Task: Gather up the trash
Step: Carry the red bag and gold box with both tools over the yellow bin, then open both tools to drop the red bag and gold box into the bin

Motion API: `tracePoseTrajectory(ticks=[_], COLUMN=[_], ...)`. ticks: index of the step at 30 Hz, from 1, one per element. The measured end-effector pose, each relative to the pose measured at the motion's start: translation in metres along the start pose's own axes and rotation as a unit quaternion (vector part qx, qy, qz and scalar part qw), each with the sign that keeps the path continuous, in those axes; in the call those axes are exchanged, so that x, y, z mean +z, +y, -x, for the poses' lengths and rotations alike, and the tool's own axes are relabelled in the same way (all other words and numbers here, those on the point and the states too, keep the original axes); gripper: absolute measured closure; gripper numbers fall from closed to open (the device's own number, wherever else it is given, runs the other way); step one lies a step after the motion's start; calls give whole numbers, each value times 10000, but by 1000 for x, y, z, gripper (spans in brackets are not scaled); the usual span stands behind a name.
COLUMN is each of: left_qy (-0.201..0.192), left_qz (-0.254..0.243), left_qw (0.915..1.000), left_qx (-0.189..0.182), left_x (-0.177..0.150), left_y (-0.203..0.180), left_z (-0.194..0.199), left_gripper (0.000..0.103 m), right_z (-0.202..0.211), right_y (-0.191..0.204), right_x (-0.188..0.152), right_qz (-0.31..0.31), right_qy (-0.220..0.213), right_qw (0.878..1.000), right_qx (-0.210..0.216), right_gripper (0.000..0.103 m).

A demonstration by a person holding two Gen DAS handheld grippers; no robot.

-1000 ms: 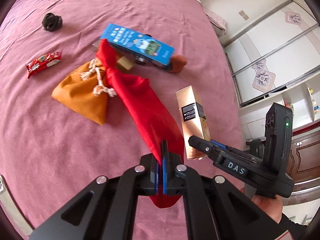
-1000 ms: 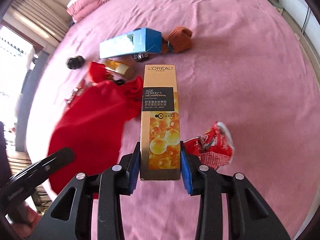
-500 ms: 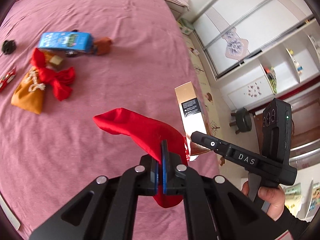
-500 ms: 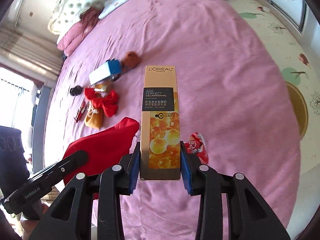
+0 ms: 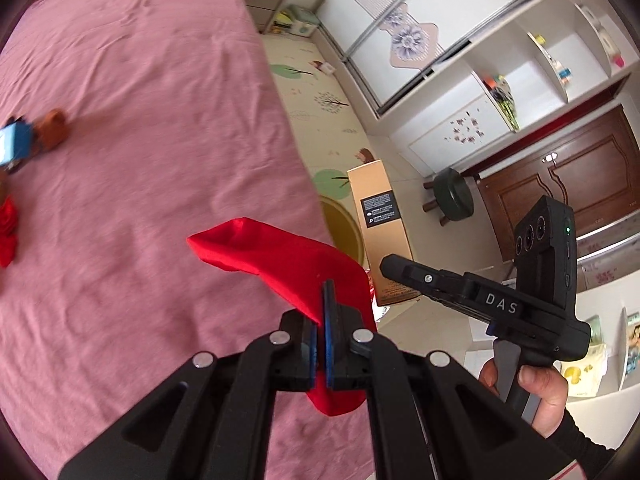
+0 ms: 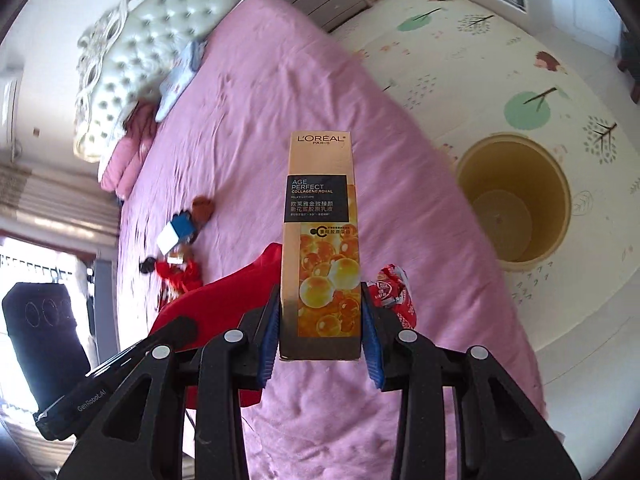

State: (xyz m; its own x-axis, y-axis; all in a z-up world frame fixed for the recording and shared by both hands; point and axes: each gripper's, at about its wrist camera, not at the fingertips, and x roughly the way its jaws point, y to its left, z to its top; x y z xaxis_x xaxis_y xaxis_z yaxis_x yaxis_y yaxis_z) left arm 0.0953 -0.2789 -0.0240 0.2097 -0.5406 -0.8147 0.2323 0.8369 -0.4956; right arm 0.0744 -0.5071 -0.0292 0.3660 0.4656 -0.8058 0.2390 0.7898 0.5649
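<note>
The right gripper [image 6: 320, 328] clamps the base of an upright gold L'Oréal box [image 6: 320, 240] above the pink bed [image 6: 280, 100], a yellow bin [image 6: 514, 200] on the floor beyond, while the left gripper [image 5: 320, 332] pinches a red cloth bag [image 5: 280, 260], seemingly lifted clear.

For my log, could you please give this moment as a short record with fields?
left tongs: shut on red cloth, lifted over the bed
right tongs: shut on gold box, upright
bin: yellow, open, on the floor mat beside the bed, nothing seen inside
wrapper: red, by the right tongs
left on bed: blue box, small items
</note>
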Motion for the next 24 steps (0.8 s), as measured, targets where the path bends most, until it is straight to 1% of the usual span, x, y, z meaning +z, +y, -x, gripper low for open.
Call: tracePoseTrajectory(ticks=[7,12,14,18,22,24], left_qy=[302,532,645,769,851,895], left_qz=[-470,-833,-974,-1127,-1238,-1291], left_qw=[9984,9950,9931,9906,9886,9876], left_qx=[-104,-174,-137,-106,-42,-71], left_x=[40,61,70,81,91,96], left_y=[-57,-93,-106,-119,-125,-126], left_z=[-65,-112,-134,-164,-185,-190], left_gripper=[101,101,101,101,101,101], right_z=[23,26,25,24,20,18], right_y=[-59,-94,-107,-137,-151,-156], right_x=[38,57,64,78,88,92], right_qz=[-244,-392,-463,-655,-656,-629], right_qy=[-276,-377,-385,-408,-401,-373], right_qw=[9990,9976,9969,9955,9950,9950], right_qx=[-266,-424,-511,-543,-637,-678], right_gripper=[68,68,68,68,68,68])
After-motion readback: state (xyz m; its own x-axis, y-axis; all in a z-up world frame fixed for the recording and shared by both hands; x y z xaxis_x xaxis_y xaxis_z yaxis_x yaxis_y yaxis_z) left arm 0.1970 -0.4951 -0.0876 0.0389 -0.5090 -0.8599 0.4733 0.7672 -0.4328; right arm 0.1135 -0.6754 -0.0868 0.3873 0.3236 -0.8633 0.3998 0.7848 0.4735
